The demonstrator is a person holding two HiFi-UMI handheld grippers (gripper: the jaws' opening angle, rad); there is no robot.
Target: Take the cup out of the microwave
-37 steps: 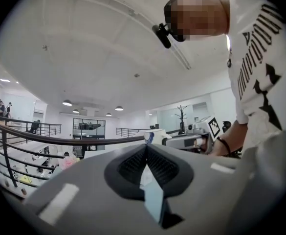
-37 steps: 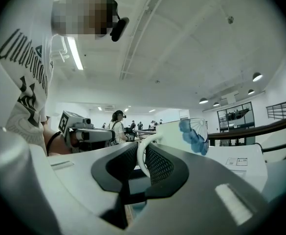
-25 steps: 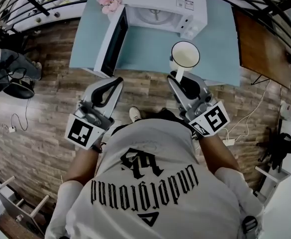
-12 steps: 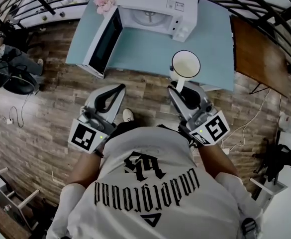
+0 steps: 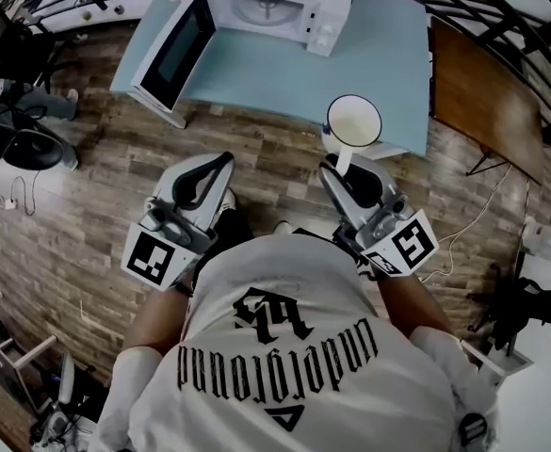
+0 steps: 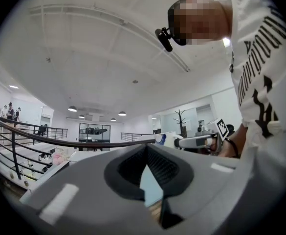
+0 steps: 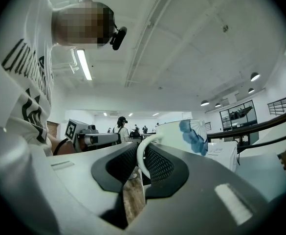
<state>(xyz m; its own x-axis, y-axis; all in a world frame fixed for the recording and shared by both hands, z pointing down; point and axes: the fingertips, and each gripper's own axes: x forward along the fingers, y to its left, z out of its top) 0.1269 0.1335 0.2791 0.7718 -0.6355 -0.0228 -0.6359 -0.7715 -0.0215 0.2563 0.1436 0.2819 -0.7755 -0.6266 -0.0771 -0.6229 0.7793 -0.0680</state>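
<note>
A white cup with a blue flower print hangs upright over the near edge of the blue table. My right gripper is shut on its white handle, which stands between the black pads. The white microwave sits at the table's far side, its door swung wide to the left and its chamber empty. My left gripper is held level over the wooden floor, left of the cup; its fingertips meet and nothing is between them.
A brown wooden table stands to the right of the blue one. Black railings run along the top of the head view. Bags and a cable lie on the floor at the left. A person's shoes show below between the grippers.
Both grippers and the cup have drawn back from the microwave. The table and microwave now sit higher and farther in the head view; the cup is at the table's near edge.
</note>
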